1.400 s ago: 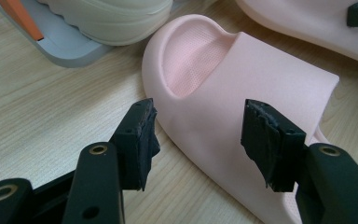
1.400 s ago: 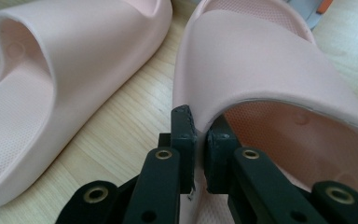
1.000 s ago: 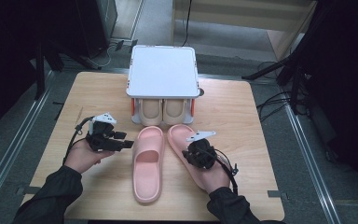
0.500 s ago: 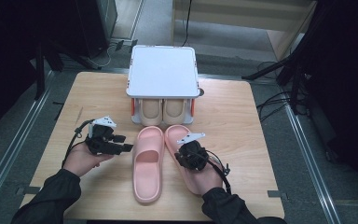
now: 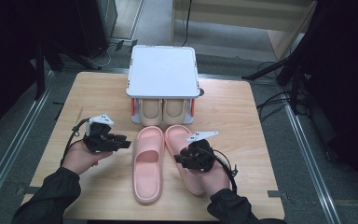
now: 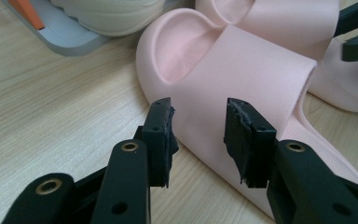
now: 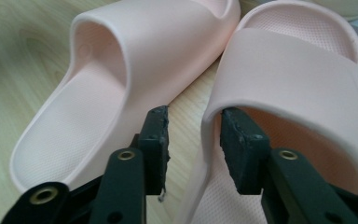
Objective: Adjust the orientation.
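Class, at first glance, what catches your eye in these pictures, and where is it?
Two pink slippers lie side by side at the table's middle. Behind them stands a white-topped shoe rack holding a cream pair. The left gripper sits beside the left slipper, and the right gripper straddles the right slipper's strap edge.

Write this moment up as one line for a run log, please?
left gripper: closing, empty, beside left pink slipper | right gripper: opening, straddling right pink slipper strap edge | rack: beige pair stored

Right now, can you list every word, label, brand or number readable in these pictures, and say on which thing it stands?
None: no readable text on the pink slippers, the white-topped rack, the cream slippers under it, the wooden table, or either gripper.
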The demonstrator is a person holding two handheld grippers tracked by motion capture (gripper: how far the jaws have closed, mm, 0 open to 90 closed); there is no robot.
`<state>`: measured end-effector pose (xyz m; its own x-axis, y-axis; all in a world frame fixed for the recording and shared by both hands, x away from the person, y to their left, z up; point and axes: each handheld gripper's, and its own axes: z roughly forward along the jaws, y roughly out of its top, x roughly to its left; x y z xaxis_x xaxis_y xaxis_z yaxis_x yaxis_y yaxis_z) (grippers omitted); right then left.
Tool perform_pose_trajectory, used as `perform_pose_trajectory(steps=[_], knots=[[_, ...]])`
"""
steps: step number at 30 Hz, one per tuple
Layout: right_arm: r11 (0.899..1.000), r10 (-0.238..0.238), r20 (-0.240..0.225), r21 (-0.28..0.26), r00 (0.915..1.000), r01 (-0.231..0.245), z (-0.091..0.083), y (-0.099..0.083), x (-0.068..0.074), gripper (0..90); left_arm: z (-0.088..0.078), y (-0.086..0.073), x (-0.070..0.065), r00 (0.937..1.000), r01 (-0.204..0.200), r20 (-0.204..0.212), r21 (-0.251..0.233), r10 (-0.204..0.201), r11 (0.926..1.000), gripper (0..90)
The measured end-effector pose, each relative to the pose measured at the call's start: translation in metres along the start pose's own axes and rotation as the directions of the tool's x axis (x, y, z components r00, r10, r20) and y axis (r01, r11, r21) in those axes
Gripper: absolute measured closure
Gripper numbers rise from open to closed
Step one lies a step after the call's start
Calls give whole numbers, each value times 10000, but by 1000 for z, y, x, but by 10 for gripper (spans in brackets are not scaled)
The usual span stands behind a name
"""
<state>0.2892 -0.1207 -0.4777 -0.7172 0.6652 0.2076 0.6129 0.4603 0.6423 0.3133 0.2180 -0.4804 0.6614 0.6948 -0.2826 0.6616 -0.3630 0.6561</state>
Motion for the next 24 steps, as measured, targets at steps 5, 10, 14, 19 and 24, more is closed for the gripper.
perform_pose_trajectory(steps=[5, 10, 14, 19, 24], knots=[[9996, -176, -100, -208, 9998, 174, -14, -3, 2, 738, -1, 1, 2, 9998, 170, 72, 24, -170, 9999, 645], [9992, -267, 269, -295, 9993, 275, -26, -7, -8, 832, 0, 2, 4, 9998, 147, 95, -34, -147, 9999, 765], [9985, 144, 727, -543, 9972, -104, -35, -9, -23, 834, 7, 2, 5, 10000, 39, 48, 270, -40, 9996, 771], [9958, 500, 1459, -827, 9880, -381, -43, -14, -46, 839, 18, 2, 8, 10000, -8, -26, 544, 10, 9985, 763], [9923, 1127, 1878, -718, 9757, -1008, -36, -16, -71, 863, 27, 1, 12, 10000, 26, -44, 818, -23, 9966, 758]])
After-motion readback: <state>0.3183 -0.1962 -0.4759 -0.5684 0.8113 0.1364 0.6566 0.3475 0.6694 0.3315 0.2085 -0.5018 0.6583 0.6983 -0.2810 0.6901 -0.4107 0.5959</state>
